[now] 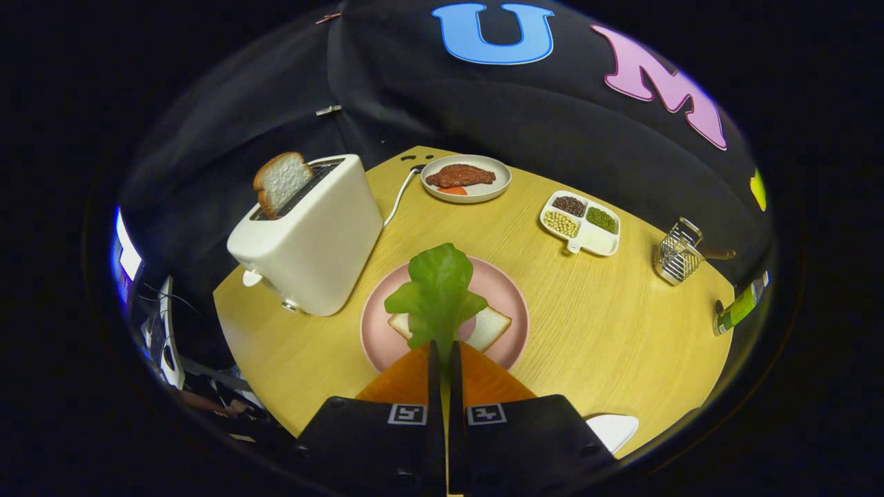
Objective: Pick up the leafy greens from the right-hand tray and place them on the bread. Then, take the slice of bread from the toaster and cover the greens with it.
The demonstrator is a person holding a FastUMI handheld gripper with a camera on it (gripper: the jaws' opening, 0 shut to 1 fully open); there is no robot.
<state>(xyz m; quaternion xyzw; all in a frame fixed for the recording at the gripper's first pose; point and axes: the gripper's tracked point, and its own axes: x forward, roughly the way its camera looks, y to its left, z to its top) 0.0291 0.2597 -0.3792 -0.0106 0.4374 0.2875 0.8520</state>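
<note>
We hold the tool (445,348) with its fingers pressed together on the stem of the lettuce leaf (438,293), which hangs over the bread slice (489,327) on the pink plate (511,290). Beyond, on the bench (608,324), the toaster (311,235) carries the second slice (280,181). Farther off sit a plate of meat (466,178) and a divided dish of beans (581,222). Risk, in our judgement: releasing too high lets the light leaf drift off the bread, or cling to one finger.
</note>
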